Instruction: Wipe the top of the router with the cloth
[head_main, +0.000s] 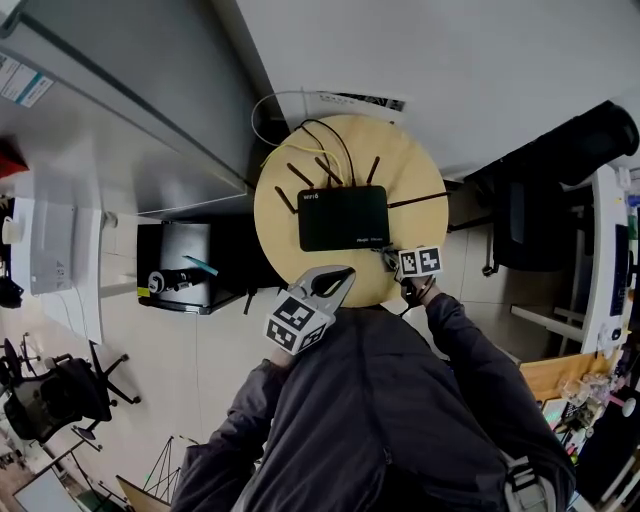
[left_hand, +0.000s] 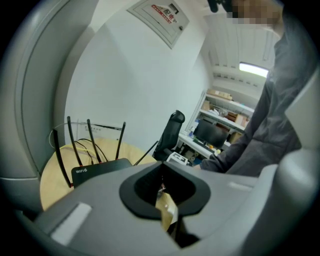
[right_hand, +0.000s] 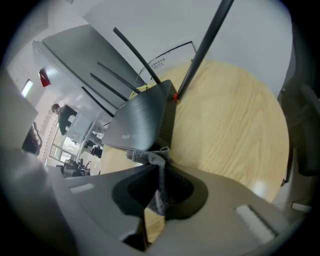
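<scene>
A black router (head_main: 343, 217) with several antennas lies in the middle of a round wooden table (head_main: 275, 210). My right gripper (head_main: 398, 262) is at the router's near right corner, shut on a grey cloth (right_hand: 159, 165). In the right gripper view the cloth's bunched end touches the near edge of the router (right_hand: 142, 117). My left gripper (head_main: 335, 280) hovers at the table's near edge, just in front of the router. Its jaws are together with nothing between them. From the left gripper view the router (left_hand: 100, 167) stands beyond the gripper (left_hand: 162, 187).
Yellow and black cables (head_main: 300, 140) run off the back of the router toward the wall. A black office chair (head_main: 530, 200) stands right of the table, a dark low cabinet (head_main: 185, 270) to its left. Another chair (head_main: 55, 395) is at far left.
</scene>
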